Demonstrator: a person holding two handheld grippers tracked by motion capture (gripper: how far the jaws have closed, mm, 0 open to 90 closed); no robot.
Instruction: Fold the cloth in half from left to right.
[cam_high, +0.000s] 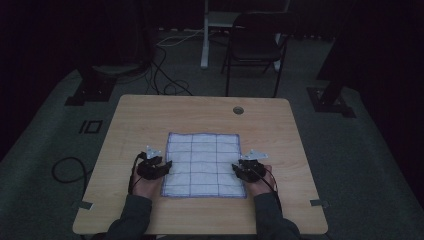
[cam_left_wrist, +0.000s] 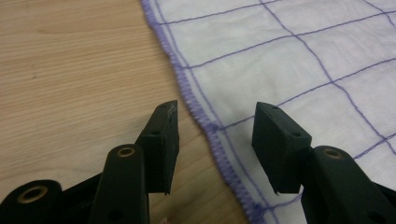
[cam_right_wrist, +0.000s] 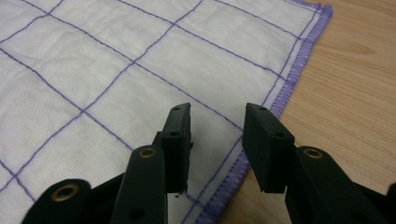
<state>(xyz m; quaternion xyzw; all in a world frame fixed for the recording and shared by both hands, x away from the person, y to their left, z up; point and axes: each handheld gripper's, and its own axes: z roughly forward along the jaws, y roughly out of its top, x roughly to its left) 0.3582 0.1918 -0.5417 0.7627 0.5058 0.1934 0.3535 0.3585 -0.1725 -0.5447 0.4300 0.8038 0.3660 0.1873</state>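
Cloth (cam_high: 204, 164) flat and unfolded at centre of counter (cam_high: 150, 115), left tongs (cam_high: 167, 165) open astride its left hem, right tongs (cam_high: 235, 169) open over its right hem, nothing gripped; by appearance, no fold yet begun, edges still to be pinched and lifted.

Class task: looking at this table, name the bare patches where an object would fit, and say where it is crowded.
Bare wood lies between the cloth and the table's far edge, and along both side edges. Crowded: the cloth's side hems, where the left gripper and right gripper sit.
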